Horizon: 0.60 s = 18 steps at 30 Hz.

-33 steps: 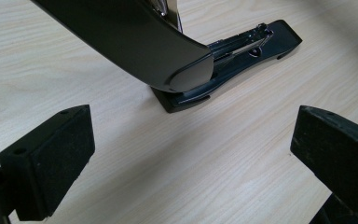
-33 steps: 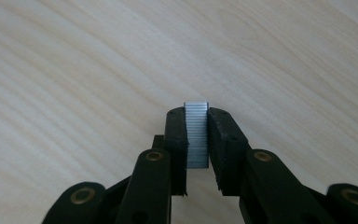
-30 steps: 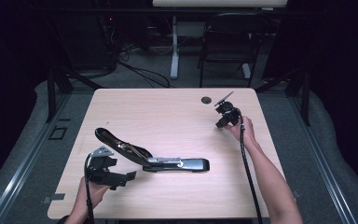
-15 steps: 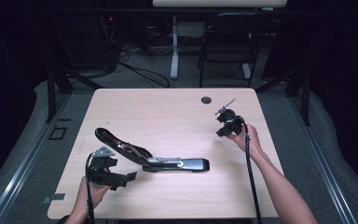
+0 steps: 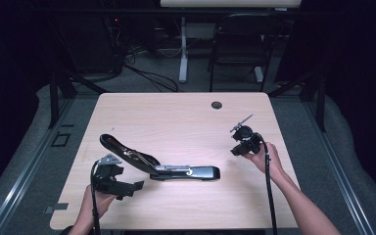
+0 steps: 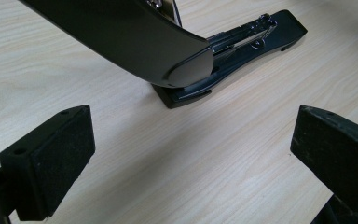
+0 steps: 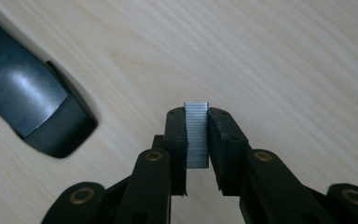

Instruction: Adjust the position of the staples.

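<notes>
Leftmost, left gripper (image 5: 136, 186) low over the pale wooden surface (image 5: 176, 117), jaws spread wide with nothing between, pointing at the near end of the stapler (image 5: 166, 169). Centre-left, stapler lying on the surface, black lid (image 6: 121, 37) swung up and back, magazine rail (image 6: 242, 37) exposed along the base. Further right, well apart from the stapler, right gripper (image 7: 197, 135) above the surface, jaws clamped on a strip of silver staples (image 7: 196, 133), strip upright between the pads, stapler's dark end (image 7: 32, 107) at the view's left
</notes>
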{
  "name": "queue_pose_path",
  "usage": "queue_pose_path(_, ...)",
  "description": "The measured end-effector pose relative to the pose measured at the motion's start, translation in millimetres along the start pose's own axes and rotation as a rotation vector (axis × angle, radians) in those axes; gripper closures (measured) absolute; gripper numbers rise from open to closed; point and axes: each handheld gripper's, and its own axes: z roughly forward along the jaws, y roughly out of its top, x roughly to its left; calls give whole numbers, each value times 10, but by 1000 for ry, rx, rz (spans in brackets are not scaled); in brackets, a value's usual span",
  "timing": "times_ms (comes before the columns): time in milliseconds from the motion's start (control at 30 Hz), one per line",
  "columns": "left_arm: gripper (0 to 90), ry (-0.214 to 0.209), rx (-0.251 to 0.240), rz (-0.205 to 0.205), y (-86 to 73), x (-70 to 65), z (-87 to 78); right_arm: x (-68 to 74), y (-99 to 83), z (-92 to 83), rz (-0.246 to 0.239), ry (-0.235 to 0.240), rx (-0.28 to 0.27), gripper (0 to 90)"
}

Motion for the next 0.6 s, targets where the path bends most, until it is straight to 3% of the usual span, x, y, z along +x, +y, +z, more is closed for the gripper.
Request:
queue_pose_path(67, 0, 1, -1, -1, -1, -5, 2, 65, -67, 12, 22, 12, -24, 781)
queue_pose_path(233, 0, 7, 8, 5, 0, -8, 5, 153, -210, -2, 8, 20, 19, 781)
queue_pose_path(433, 0, 9, 11, 16, 1, -17, 4, 243, -311, 15, 35, 49, 6, 780)
queue_pose_path(600, 0, 9, 9, 13, -7, -13, -10, 330, -370, 108, 29, 45, 55, 779)
